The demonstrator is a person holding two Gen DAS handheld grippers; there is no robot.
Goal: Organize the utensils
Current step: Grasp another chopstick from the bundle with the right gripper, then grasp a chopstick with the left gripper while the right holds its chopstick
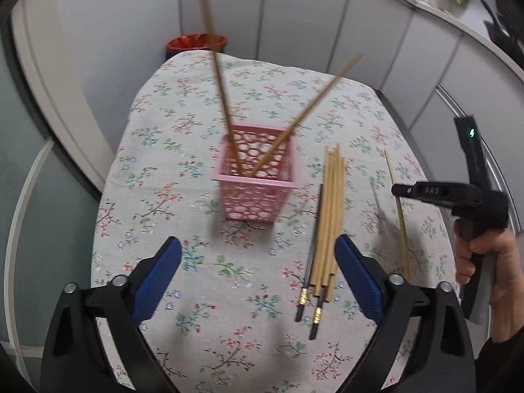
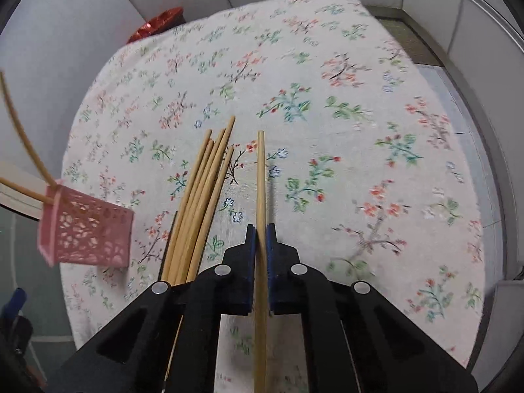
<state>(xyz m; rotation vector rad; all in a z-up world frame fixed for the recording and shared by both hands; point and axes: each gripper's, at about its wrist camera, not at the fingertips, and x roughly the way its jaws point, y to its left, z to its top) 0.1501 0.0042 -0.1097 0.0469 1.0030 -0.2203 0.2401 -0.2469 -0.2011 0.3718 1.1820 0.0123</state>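
Clamping one light, stiff bamboo chopstick (image 2: 260,177) near mid-length, the right gripper (image 2: 261,229) risks pivoting; left gripper (image 1: 258,262) gapes empty.

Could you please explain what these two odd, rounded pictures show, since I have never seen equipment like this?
No robot is here: a person holds a handheld two-finger gripper in each hand, each carrying a wide-angle camera looking along its fingers. One picture comes from the left gripper, which is open and empty above a floral tablecloth. The other comes from the right gripper, shut on a single bamboo chopstick. On the cloth stand a pink basket already holding two chopsticks and, beside it, a loose pile of chopsticks, bamboo with a couple of dark ones. The person's hand shows at the edge of the left picture.
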